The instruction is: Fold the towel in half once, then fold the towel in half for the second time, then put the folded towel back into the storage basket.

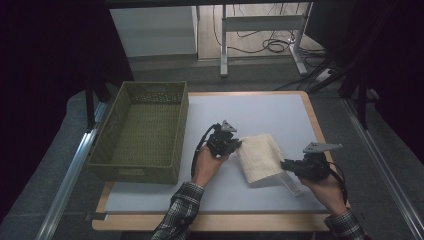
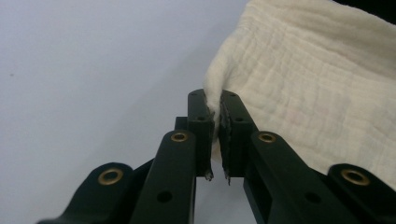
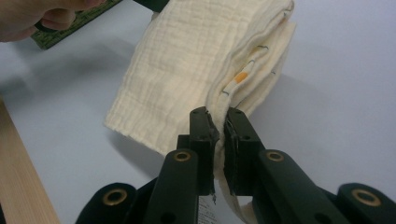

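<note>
A folded cream muslin cloth (image 1: 260, 157), soft and faintly ribbed, is held off the pale grey table mat (image 1: 270, 112) between the two grippers, to the right of the olive-green woven basket (image 1: 142, 131). In the high view it hangs slightly tilted across the middle of the mat, its far-left corner at the left gripper (image 1: 235, 142) and its near-right edge at the right gripper (image 1: 286, 165).

In the left gripper view the black jaws stand close together, clamped on a bunched corner of the cloth (image 2: 317, 93), which spreads up and to the right from the pinch; the bare mat (image 2: 93, 70) lies behind it.

In the right gripper view the jaws are likewise pressed together on the stacked folded edges of the cloth (image 3: 201, 60). Small orange and dark markings show on the inner layers at that edge. A white tag sits just below the jaws, too blurred to read. The cloth casts a shadow on the mat (image 3: 336, 93) beneath it, and the light wooden table edge (image 3: 23, 177) runs along the lower left. The other hand (image 3: 32, 18) and a piece of the basket (image 3: 74, 23) appear at the top left of that view.

The person's plaid sleeves (image 1: 180, 210) enter from the bottom of the high view.
</note>
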### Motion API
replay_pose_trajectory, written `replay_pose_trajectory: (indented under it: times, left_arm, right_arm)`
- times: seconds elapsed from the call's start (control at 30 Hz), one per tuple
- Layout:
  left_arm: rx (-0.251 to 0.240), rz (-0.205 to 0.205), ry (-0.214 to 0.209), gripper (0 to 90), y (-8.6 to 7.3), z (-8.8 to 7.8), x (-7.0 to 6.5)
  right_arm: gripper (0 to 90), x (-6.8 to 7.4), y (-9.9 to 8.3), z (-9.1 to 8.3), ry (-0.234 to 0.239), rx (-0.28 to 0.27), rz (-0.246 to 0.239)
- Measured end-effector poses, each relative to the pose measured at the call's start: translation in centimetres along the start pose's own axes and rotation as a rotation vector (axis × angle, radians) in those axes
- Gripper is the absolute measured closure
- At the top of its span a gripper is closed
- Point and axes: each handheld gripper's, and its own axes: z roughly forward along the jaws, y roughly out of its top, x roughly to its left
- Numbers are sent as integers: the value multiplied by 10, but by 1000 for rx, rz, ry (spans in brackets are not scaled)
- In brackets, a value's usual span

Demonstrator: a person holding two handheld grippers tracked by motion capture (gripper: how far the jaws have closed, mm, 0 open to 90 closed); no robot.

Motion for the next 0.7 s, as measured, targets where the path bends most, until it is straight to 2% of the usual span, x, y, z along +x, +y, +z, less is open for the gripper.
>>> replay_pose_trajectory:
  times: [0.4,0.7]
  left_arm:
    - [-6,18,68,844,8,-32,13]
    - [-7,24,120,844,13,-53,25]
  right_arm:
    - [827,15,24,11,20,-36,-31]
    - [827,29,43,25,39,-40,-51]
